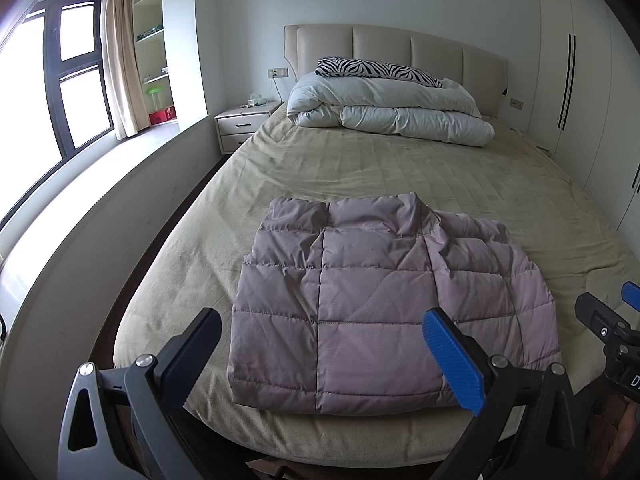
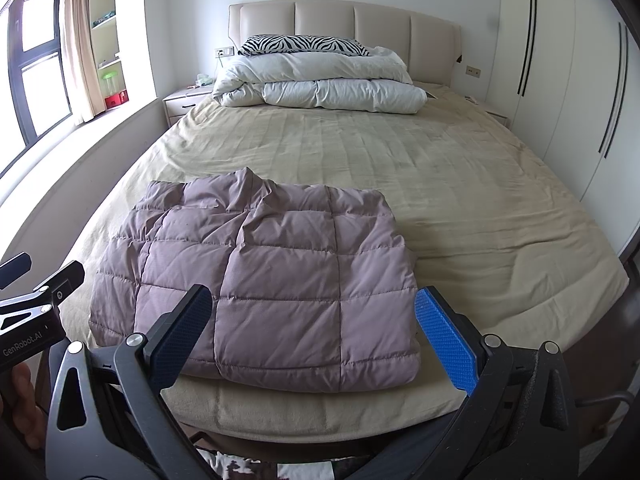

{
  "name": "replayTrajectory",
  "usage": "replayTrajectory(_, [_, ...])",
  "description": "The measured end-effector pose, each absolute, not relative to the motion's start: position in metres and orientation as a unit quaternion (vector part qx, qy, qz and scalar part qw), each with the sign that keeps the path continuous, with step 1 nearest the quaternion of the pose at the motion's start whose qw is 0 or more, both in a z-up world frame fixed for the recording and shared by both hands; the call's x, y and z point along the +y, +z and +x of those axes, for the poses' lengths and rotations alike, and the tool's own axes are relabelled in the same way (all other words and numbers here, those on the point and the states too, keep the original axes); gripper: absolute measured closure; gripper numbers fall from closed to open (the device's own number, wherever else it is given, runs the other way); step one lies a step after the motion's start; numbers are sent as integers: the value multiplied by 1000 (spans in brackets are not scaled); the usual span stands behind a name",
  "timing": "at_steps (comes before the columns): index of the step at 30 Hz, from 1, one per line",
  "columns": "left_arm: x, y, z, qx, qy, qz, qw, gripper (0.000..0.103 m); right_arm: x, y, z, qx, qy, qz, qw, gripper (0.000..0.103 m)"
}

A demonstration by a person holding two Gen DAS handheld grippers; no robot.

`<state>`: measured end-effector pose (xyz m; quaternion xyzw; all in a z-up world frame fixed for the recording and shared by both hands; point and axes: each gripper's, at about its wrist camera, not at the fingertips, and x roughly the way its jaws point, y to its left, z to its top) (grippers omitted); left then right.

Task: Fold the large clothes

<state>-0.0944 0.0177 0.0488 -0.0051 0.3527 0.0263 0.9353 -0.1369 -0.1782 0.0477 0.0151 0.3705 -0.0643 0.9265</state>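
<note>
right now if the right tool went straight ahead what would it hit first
Probably the folded jacket: the right tool is open and points across its near edge. Depth is unclear, so it may pass just above it to the bed.

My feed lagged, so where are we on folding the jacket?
Done: the mauve puffer jacket lies folded in a compact rectangle near the foot of the bed. In hand: nothing; the left claw and right claw are open, off the fabric. Left: perhaps tidying the rumpled collar end.
</note>
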Motion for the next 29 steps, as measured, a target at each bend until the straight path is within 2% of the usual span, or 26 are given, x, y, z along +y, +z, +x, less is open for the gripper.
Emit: replayTrajectory(29, [18, 48, -96, 346, 29, -4, 938, 0, -179, 40, -134, 378, -57, 13, 924, 0])
